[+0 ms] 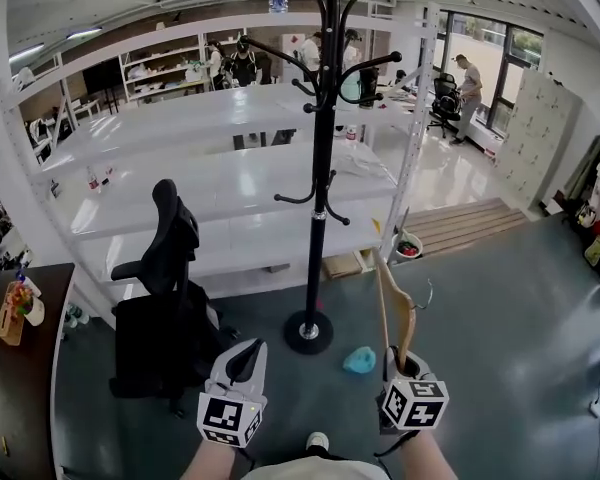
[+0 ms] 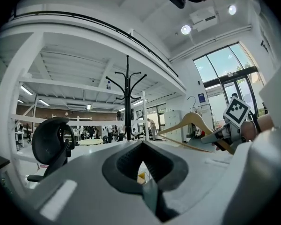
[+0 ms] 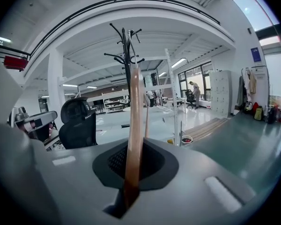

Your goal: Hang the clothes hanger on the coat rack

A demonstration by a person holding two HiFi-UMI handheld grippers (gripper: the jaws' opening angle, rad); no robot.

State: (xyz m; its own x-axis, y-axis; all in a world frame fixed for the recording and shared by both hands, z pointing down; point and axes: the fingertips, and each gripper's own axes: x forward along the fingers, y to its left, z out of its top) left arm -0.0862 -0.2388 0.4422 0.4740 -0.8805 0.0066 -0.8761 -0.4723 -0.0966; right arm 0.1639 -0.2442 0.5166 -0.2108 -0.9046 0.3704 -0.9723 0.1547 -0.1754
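The black coat rack (image 1: 321, 158) stands on a round base on the grey floor, straight ahead of both grippers. My right gripper (image 1: 400, 360) is shut on the lower end of a wooden clothes hanger (image 1: 394, 306), which points up and forward, short of the rack. Seen from the right gripper view, the hanger (image 3: 134, 121) rises edge-on between the jaws of the right gripper (image 3: 130, 175), and the coat rack (image 3: 126, 46) shows behind it. My left gripper (image 1: 243, 360) is shut and holds nothing. Beyond the left gripper (image 2: 141, 157) in its own view are the coat rack (image 2: 127, 102) and the hanger (image 2: 189, 122).
A black office chair (image 1: 165, 303) stands left of the rack's base. A teal object (image 1: 360, 360) lies on the floor near my right gripper. White shelving (image 1: 220, 168) runs behind the rack. A dark desk (image 1: 15, 368) is at the far left.
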